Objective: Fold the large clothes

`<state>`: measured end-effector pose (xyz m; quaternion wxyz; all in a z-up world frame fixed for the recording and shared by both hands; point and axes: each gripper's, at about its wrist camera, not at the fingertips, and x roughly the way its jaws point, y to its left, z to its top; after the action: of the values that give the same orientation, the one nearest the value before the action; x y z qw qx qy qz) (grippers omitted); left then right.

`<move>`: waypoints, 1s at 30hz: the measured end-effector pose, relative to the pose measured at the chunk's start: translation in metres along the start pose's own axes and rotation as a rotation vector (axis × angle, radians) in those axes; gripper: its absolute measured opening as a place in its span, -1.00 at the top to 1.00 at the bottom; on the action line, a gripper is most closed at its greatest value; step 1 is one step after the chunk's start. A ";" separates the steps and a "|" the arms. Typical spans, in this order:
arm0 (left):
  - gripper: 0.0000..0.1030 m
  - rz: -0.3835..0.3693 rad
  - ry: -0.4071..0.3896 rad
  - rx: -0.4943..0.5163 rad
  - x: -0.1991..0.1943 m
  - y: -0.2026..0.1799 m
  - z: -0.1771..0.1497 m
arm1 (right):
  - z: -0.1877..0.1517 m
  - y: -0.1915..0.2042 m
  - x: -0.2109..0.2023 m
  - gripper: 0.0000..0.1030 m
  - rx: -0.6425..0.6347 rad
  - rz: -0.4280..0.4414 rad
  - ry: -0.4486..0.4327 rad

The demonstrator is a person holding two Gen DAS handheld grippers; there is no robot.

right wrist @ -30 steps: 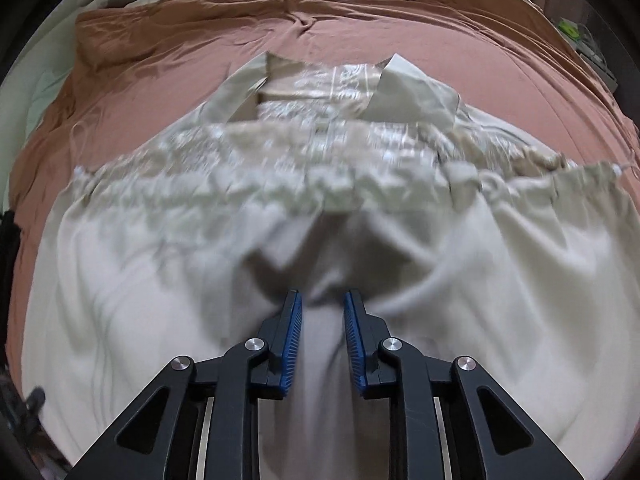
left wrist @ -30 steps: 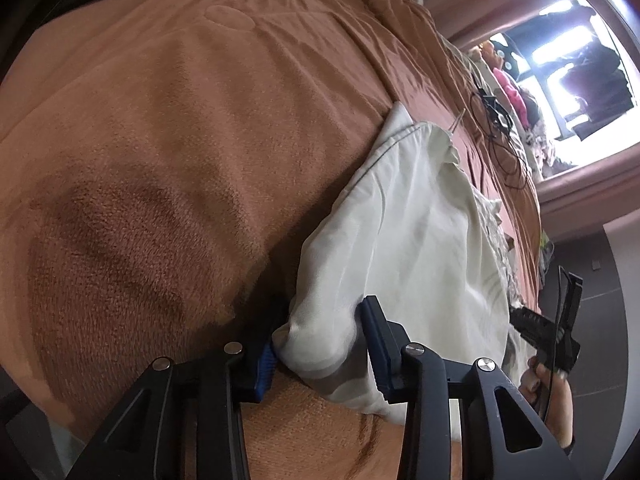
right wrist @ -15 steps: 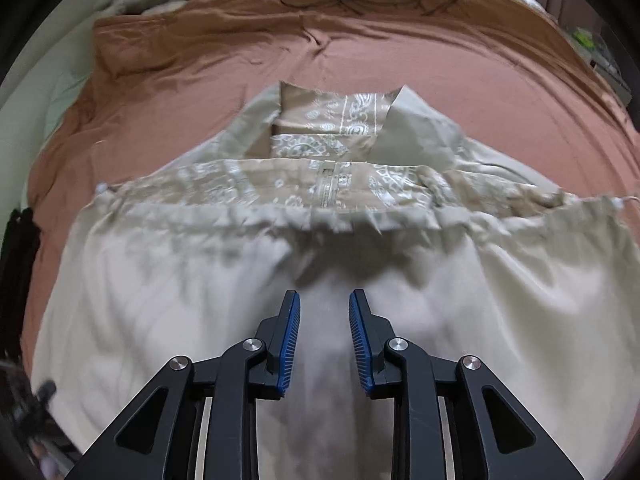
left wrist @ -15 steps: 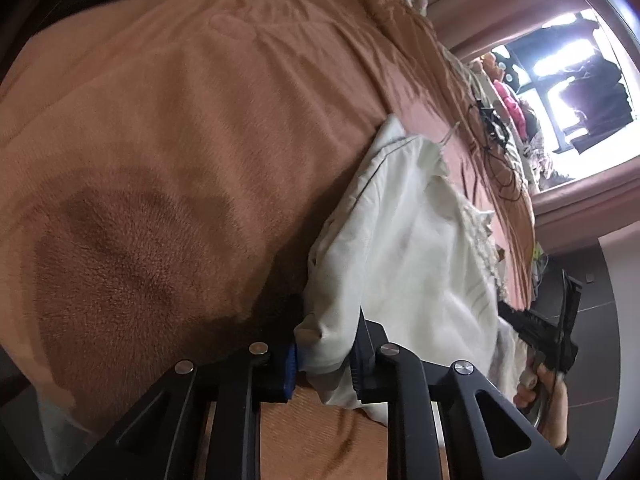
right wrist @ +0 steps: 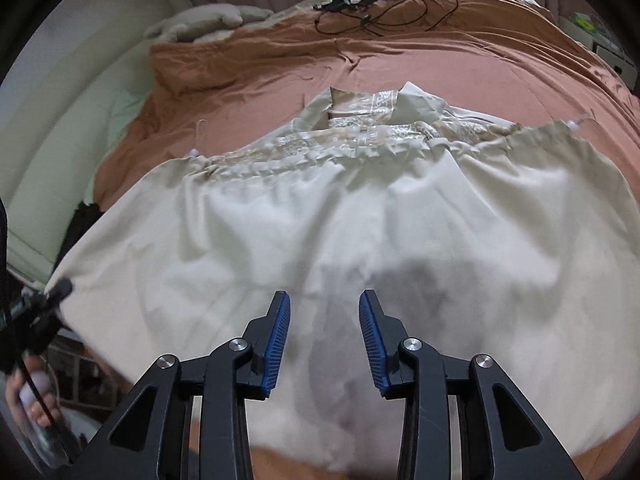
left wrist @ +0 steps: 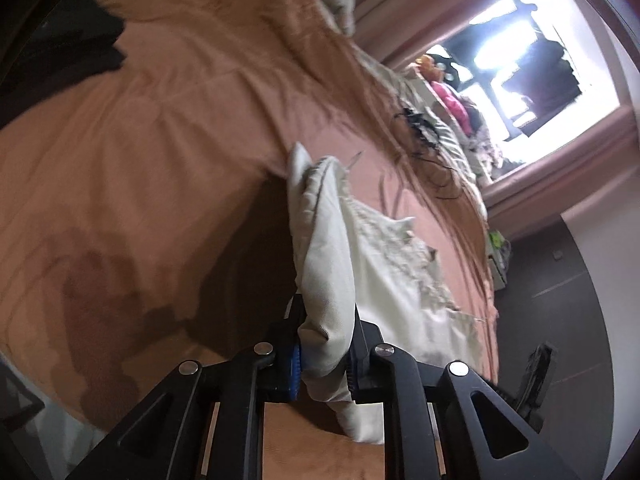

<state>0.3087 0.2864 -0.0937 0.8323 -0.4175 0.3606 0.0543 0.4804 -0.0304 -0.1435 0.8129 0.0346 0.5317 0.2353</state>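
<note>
Right wrist | blanket (right wrist: 460, 68): brown, spread over bed | garment (right wrist: 360, 220): cream, flat on blanket, collar far | cables (right wrist: 372, 8): black, beyond collar | right gripper (right wrist: 324, 344): jaws just opening, parted above cloth, nothing between | left gripper (left wrist: 322, 356): jaws just closed, clamping garment's edge fold

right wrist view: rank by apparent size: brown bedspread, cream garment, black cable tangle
1. cream garment, though nearness to the camera inflates it
2. brown bedspread, partly covered, so unsure against the garment
3. black cable tangle, clearly smallest
</note>
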 end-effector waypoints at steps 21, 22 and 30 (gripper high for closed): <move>0.73 -0.147 -0.001 0.281 -0.017 -0.168 0.000 | -0.102 -0.012 0.038 0.78 0.131 0.111 0.050; 0.73 -0.151 0.004 0.304 -0.014 -0.181 -0.004 | -0.103 -0.017 0.039 0.79 0.151 0.119 0.050; 0.73 -0.189 0.050 0.430 0.013 -0.264 -0.024 | -0.106 -0.046 0.016 0.77 0.205 0.277 0.039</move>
<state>0.4087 0.0954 0.0618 0.8944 -0.2636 0.3434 -0.1124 0.4082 -0.0852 -0.2168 0.7543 0.1857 0.5588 0.2903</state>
